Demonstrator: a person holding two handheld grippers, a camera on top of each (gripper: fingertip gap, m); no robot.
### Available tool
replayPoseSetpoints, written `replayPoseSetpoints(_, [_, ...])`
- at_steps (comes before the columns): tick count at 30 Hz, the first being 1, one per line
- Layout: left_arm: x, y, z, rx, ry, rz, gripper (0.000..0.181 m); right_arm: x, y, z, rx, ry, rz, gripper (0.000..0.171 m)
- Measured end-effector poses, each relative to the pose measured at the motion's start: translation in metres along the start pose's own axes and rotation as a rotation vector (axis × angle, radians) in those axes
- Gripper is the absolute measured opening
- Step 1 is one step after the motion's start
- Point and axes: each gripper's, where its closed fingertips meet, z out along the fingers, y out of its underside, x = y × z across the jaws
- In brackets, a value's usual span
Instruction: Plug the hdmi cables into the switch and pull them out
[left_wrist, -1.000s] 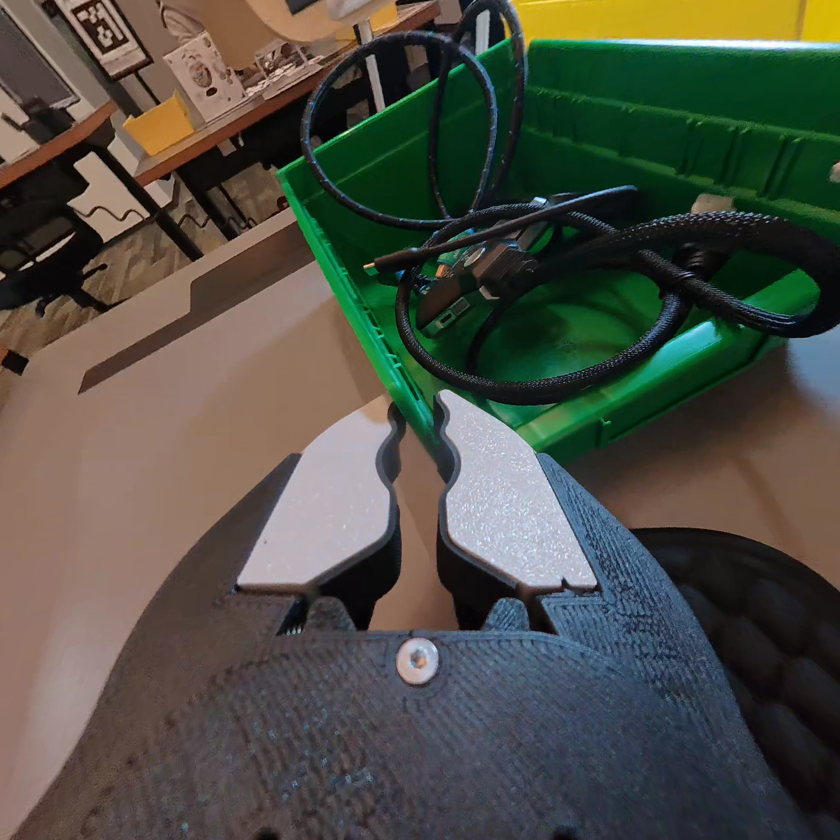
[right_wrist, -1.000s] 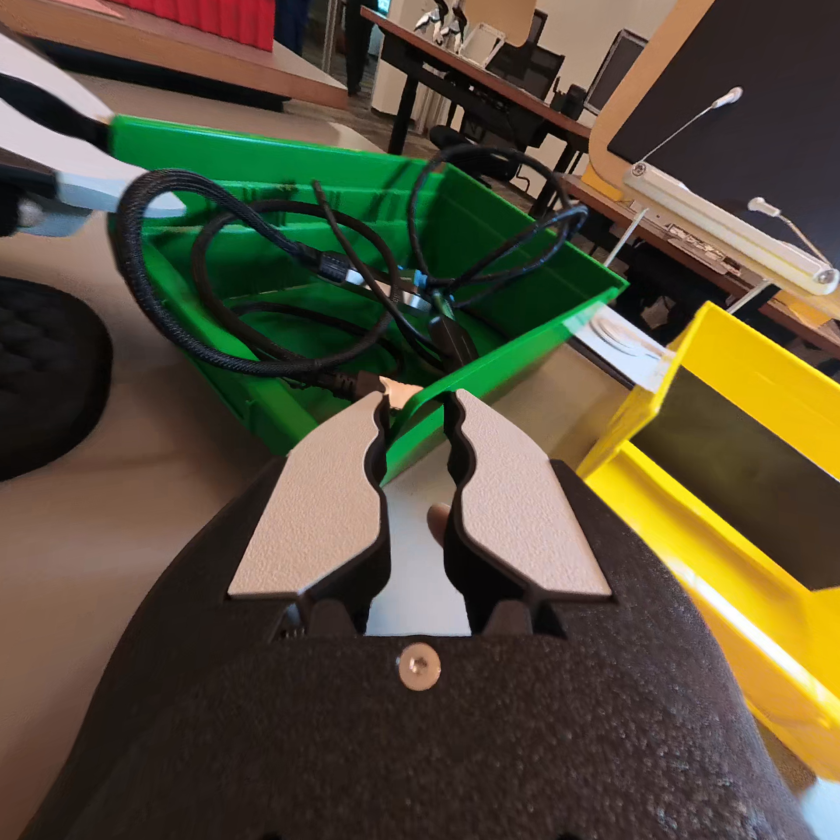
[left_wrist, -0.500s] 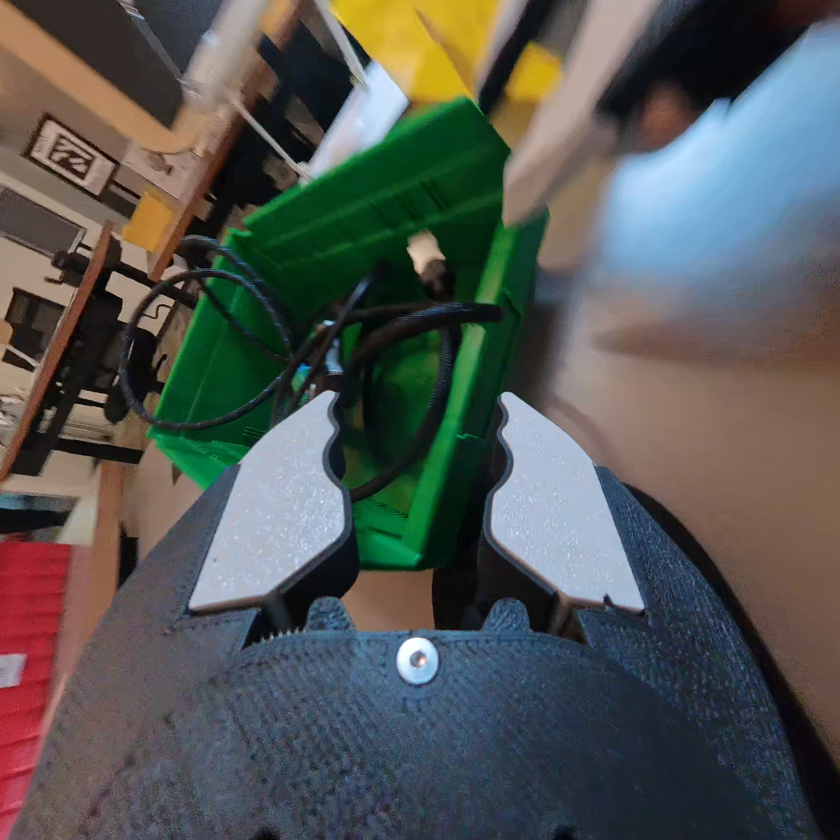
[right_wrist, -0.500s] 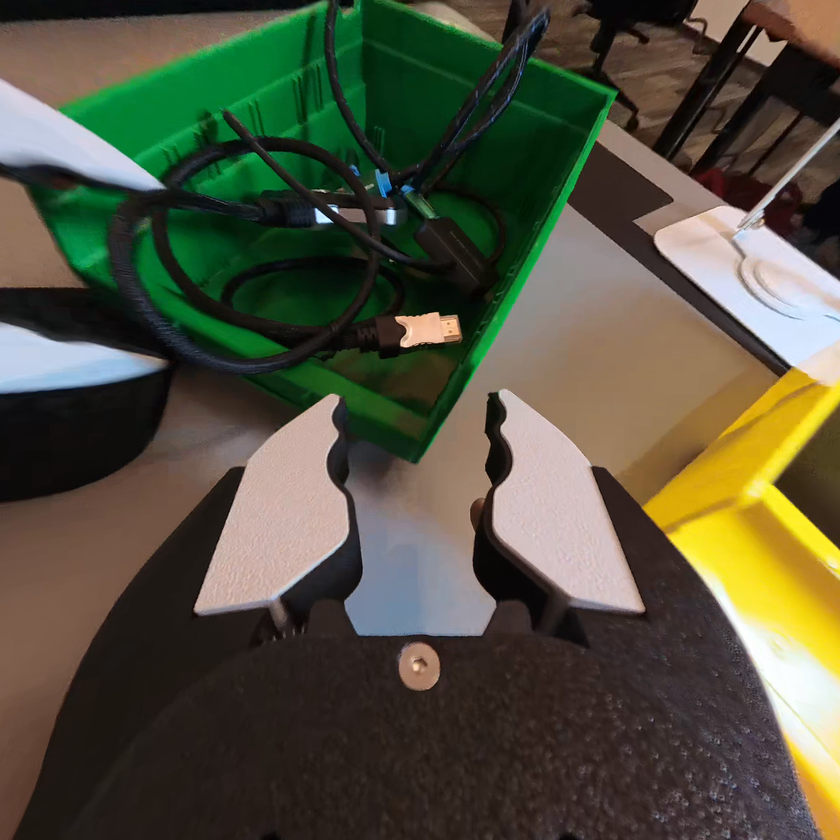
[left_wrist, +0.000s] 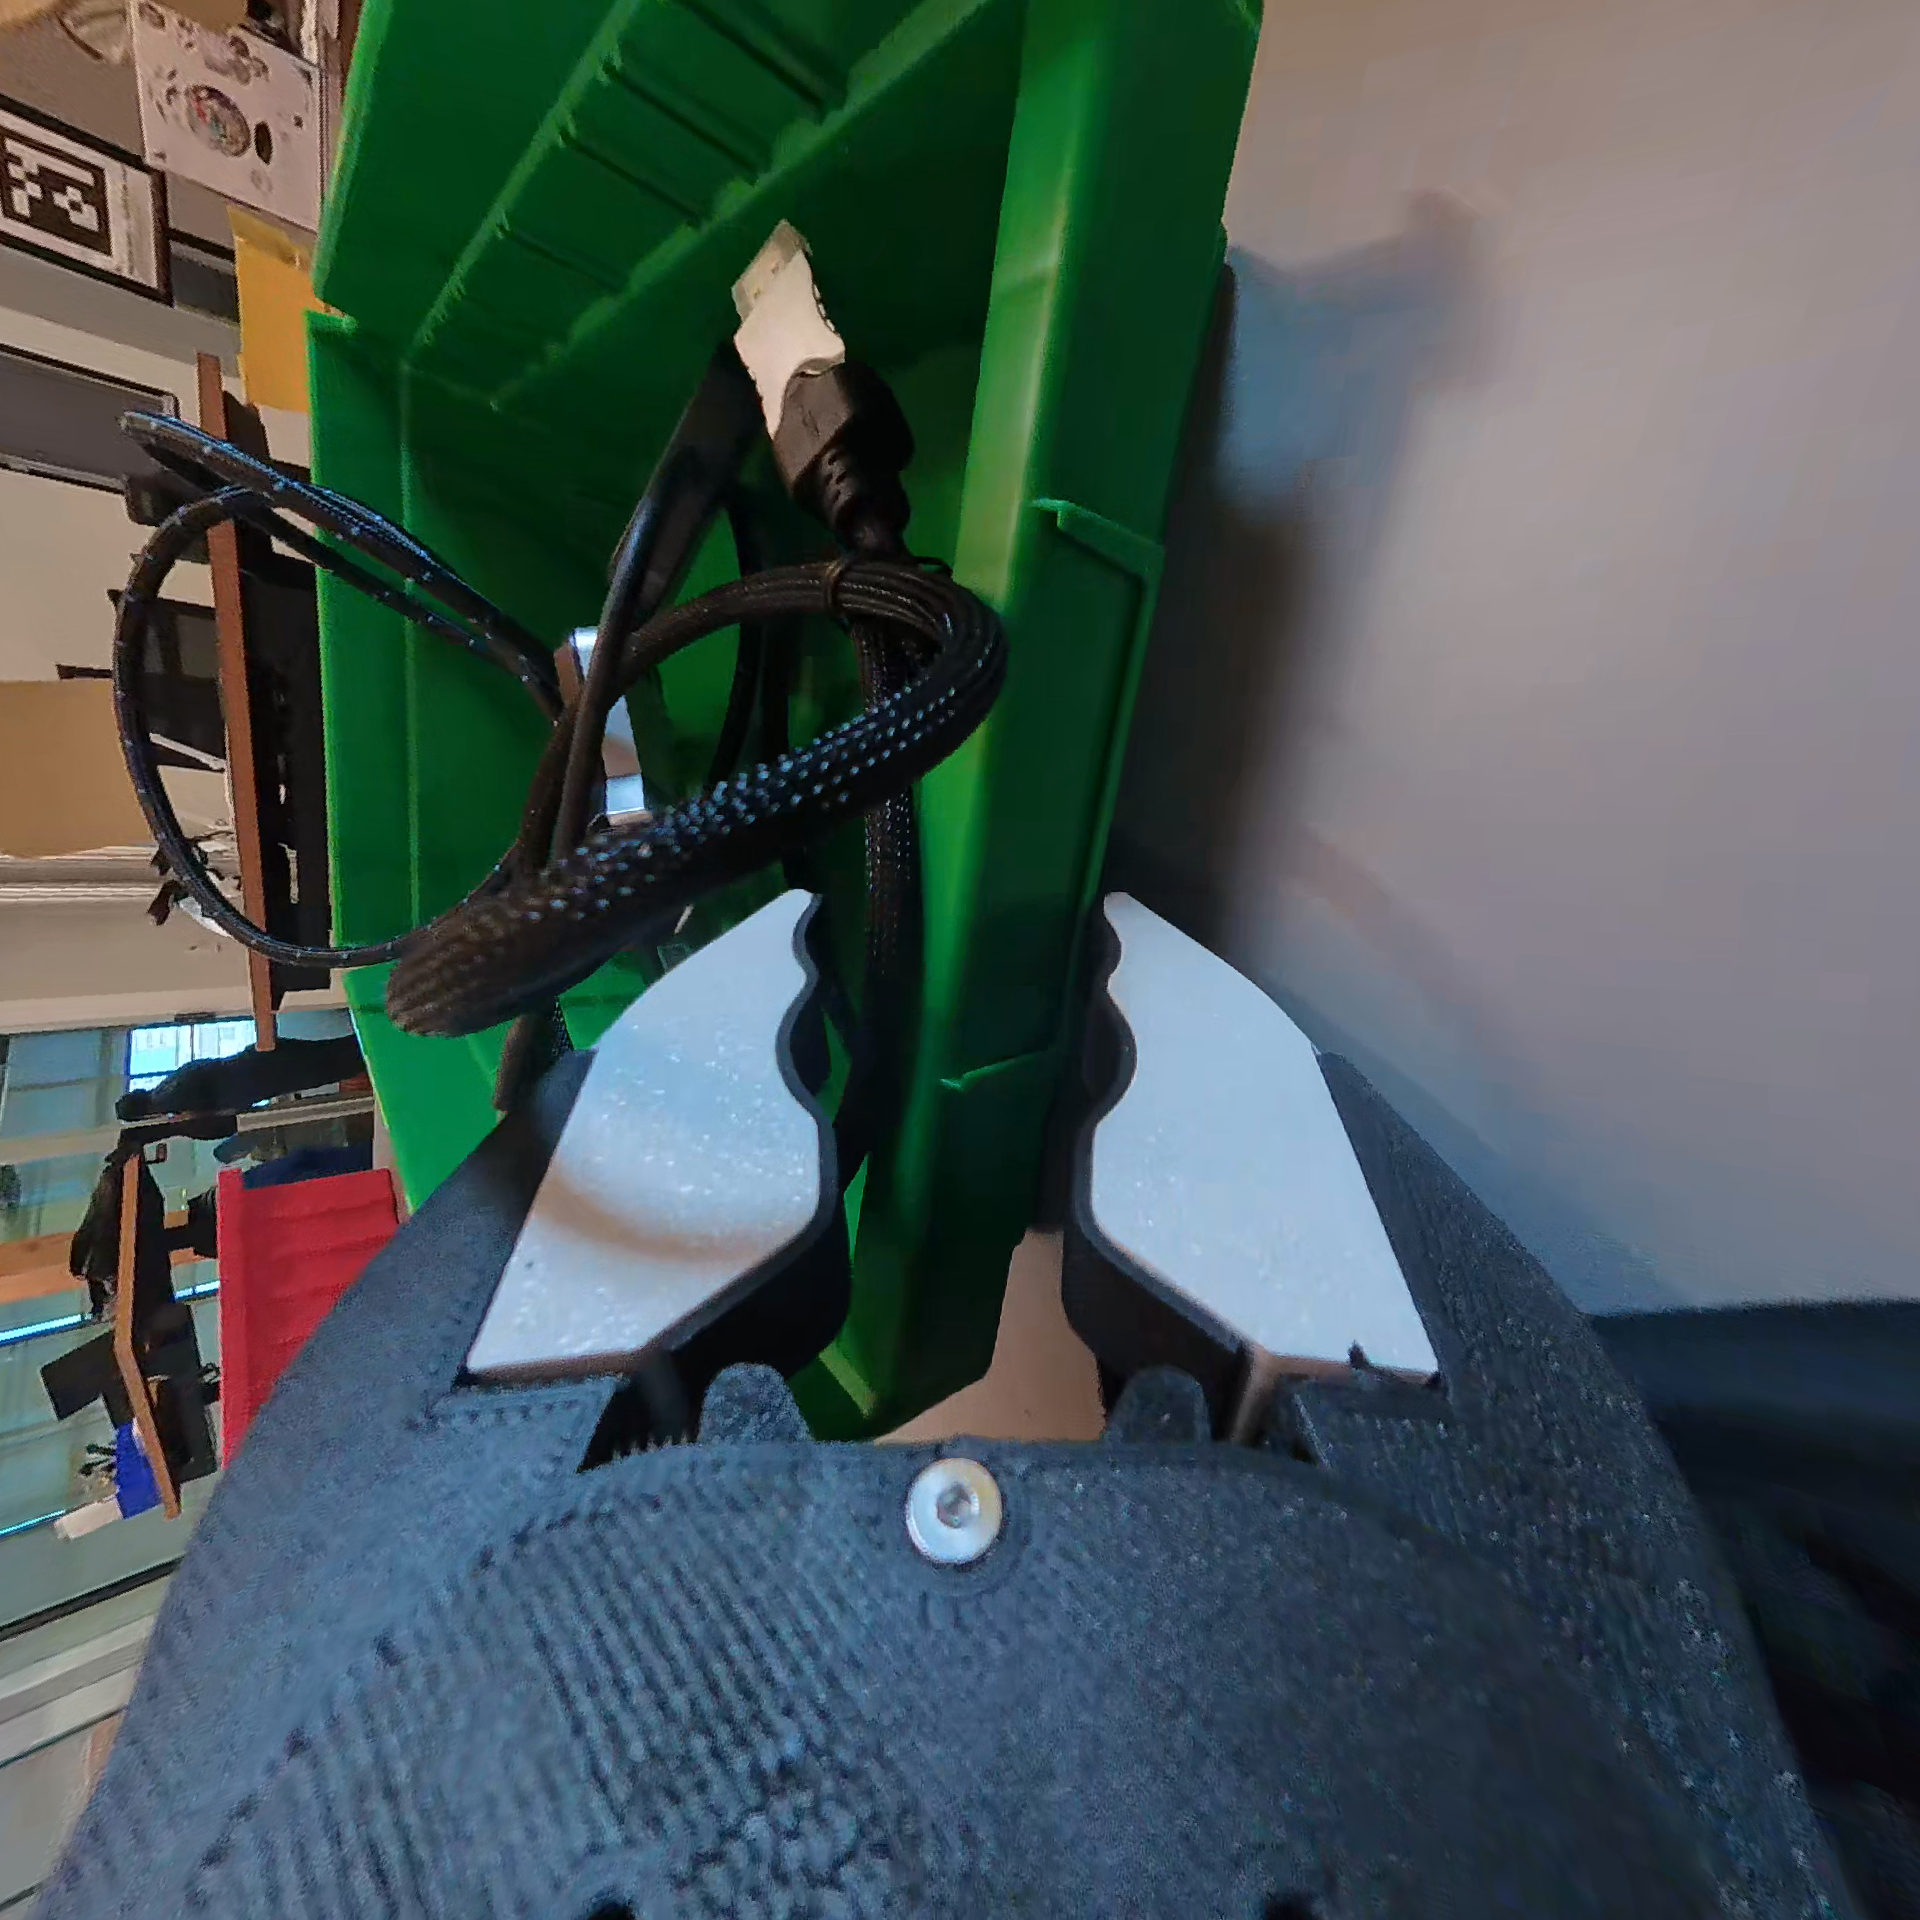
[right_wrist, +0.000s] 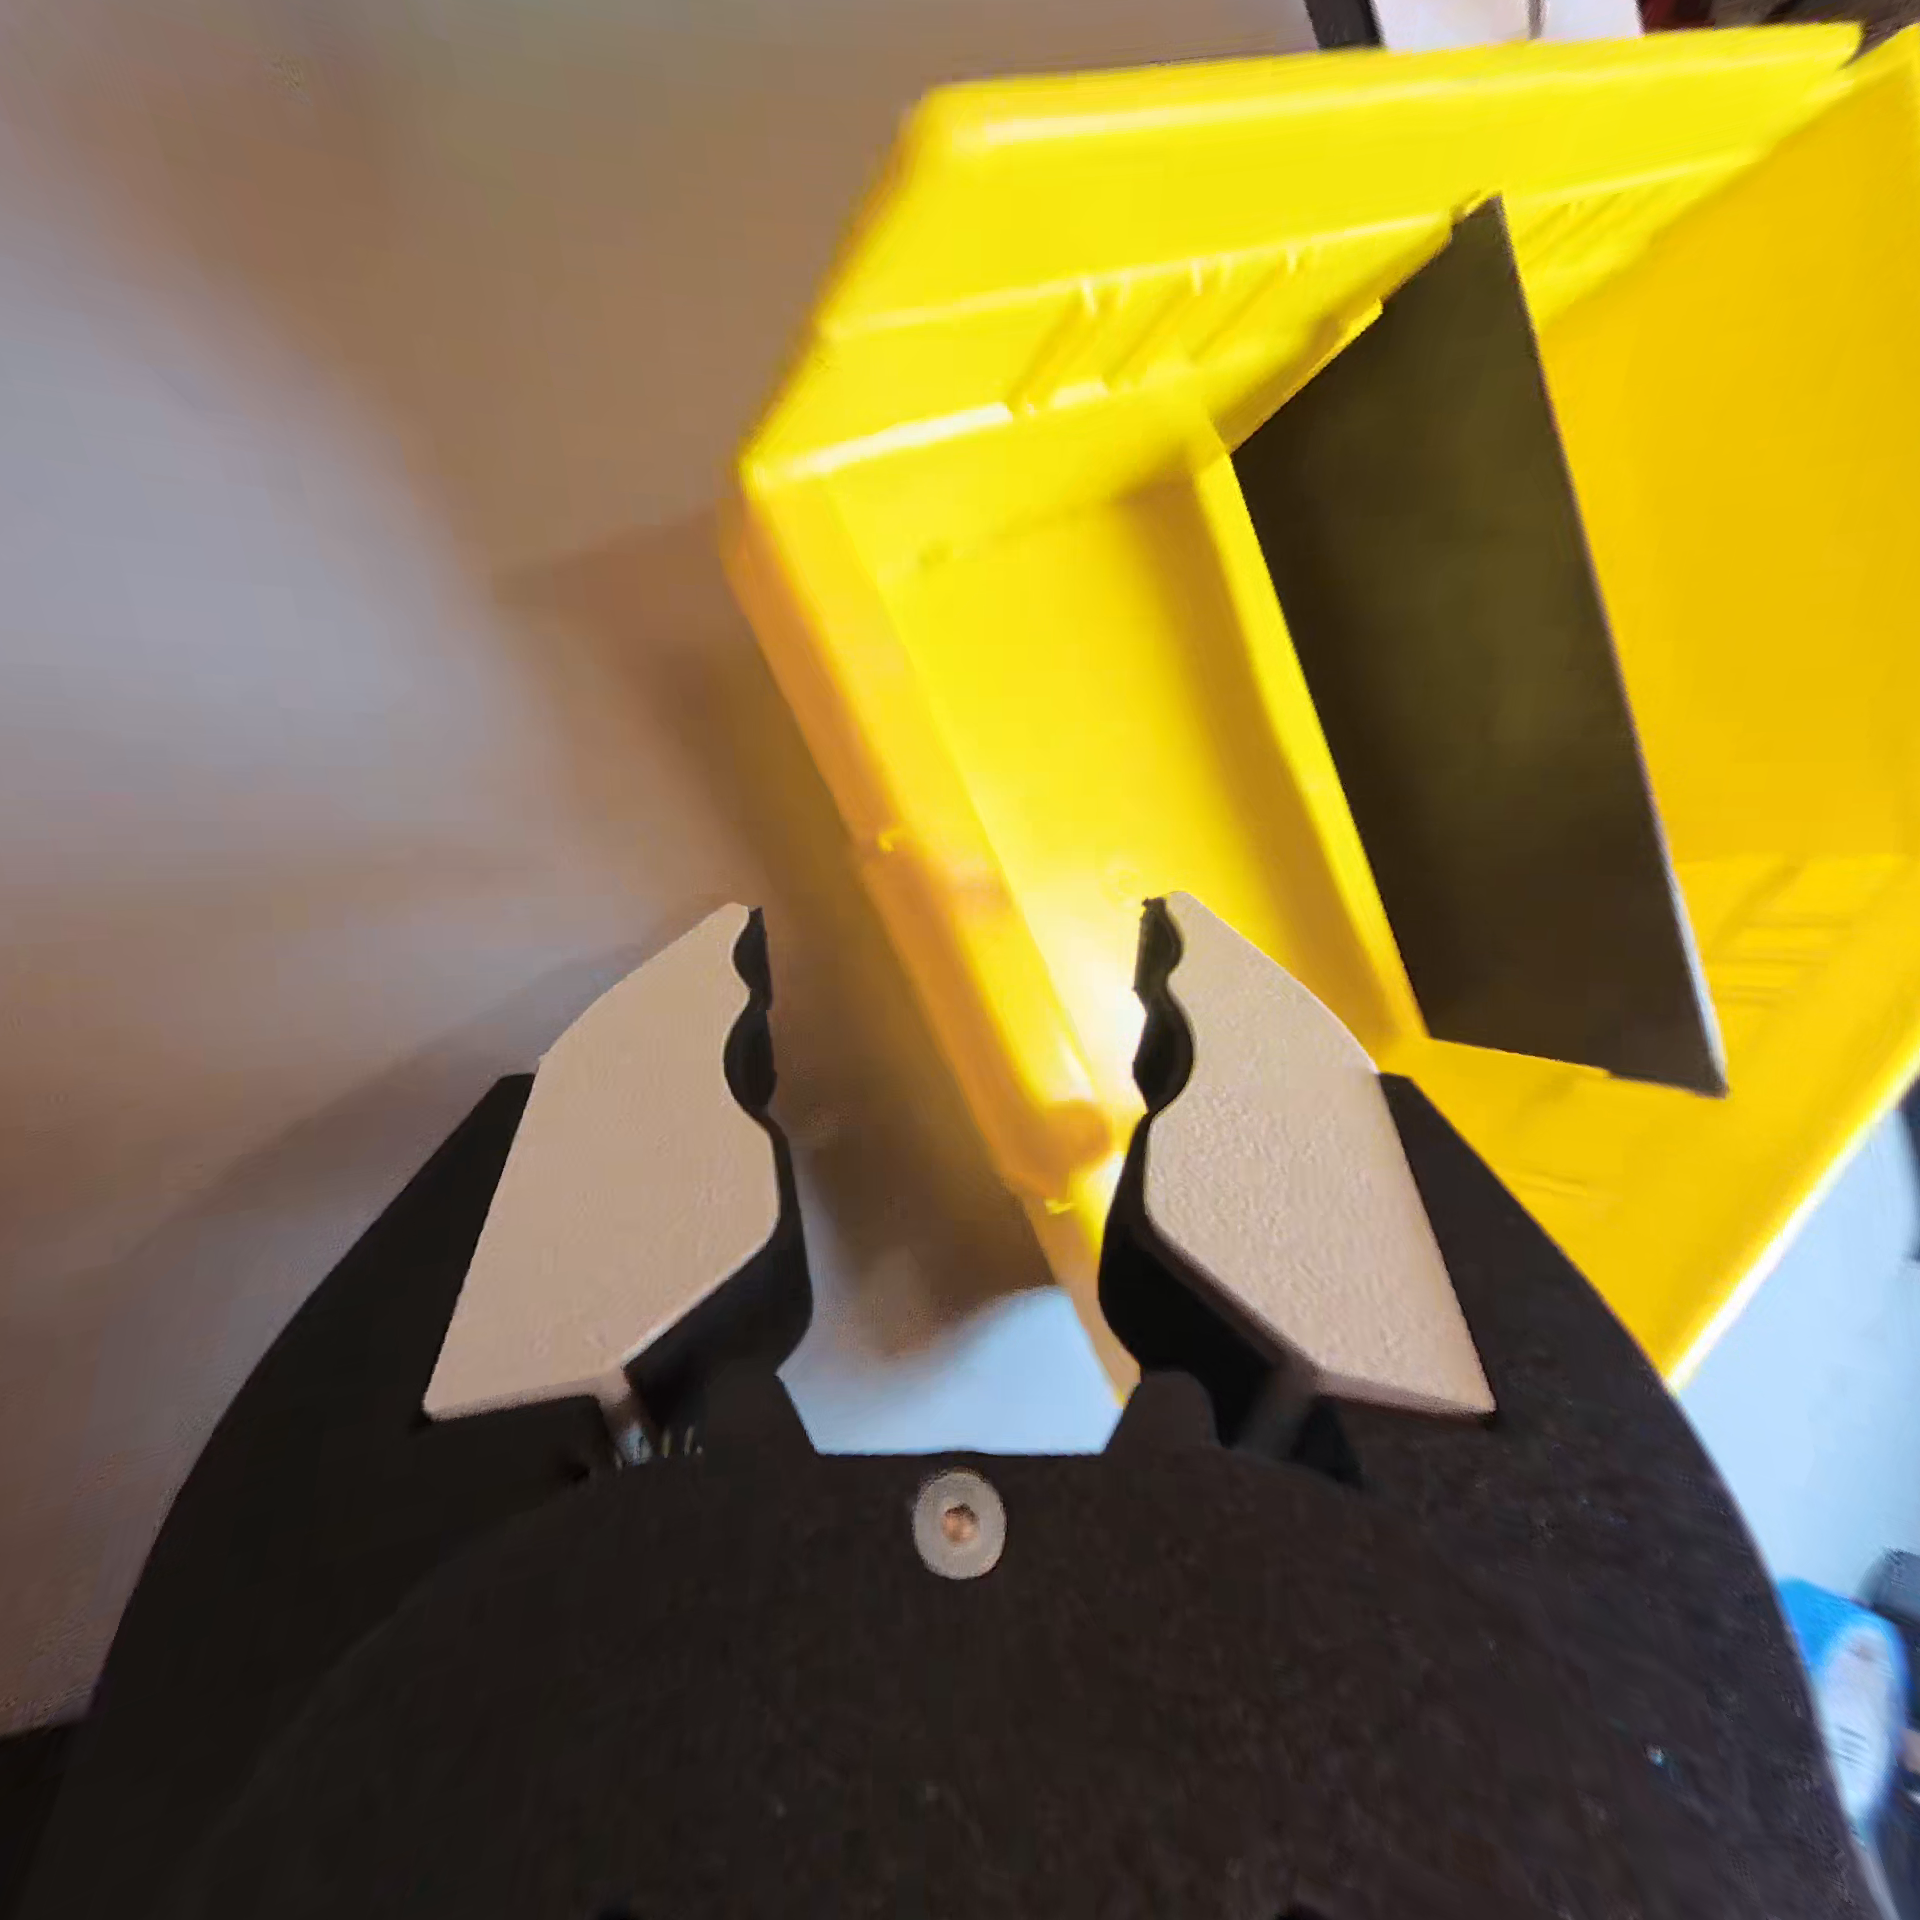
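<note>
The job looks barely begun: the black hdmi cables (left_wrist: 727, 790) lie tangled in the green bin (left_wrist: 1049, 727), whose wall sits between the left tool's (left_wrist: 951, 925) spread fingers, while the right tool (right_wrist: 951, 920), also spread and empty, faces the yellow bin (right_wrist: 1039, 582), and no switch shows.

**Little that can be read in either view**

In the left wrist view, a framed black-and-white square marker (left_wrist: 57, 197) hangs at the upper left edge; it bears a blocky code pattern, not letters. Beside it, a white printed sheet (left_wrist: 223, 109) carries small coloured pictures and what may be fine print, too blurred and too small to make out. The green bin (left_wrist: 1049, 582) shows only moulded ribs, without lettering. In the right wrist view, the yellow bin (right_wrist: 1039, 343) bears no legible mark or number.
</note>
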Motion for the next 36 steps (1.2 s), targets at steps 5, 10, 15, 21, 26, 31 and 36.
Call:
replayPoseSetpoints(5, [-0.021,0.012,0.023,-0.060,-0.041,-0.001,0.041,0.006,0.016,0.028,-0.087,-0.023,-0.146,0.049])
replayPoseSetpoints(10, [-0.033,0.025,0.031,-0.112,-0.071,-0.061,0.040,0.009,0.023,0.025,-0.061,-0.009,-0.124,0.045])
replayPoseSetpoints(15, [-0.041,0.035,0.036,-0.130,-0.101,-0.082,0.040,0.033,0.060,0.016,-0.133,0.065,-0.117,0.031])
replayPoseSetpoints(21, [-0.049,0.042,0.043,-0.117,-0.118,-0.064,0.040,0.063,0.101,0.005,-0.126,0.144,-0.166,0.030])
replayPoseSetpoints(26, [-0.056,0.042,0.047,-0.019,-0.167,-0.018,0.040,0.049,0.096,0.000,-0.028,0.132,-0.309,0.030])
replayPoseSetpoints(31, [-0.055,0.042,0.047,-0.019,-0.136,-0.052,0.041,0.070,0.088,0.005,-0.002,0.243,-0.325,0.036])
replayPoseSetpoints(36, [-0.053,0.009,-0.003,0.273,-0.006,-0.282,0.046,0.067,0.045,-0.030,0.203,0.275,-0.187,0.044])
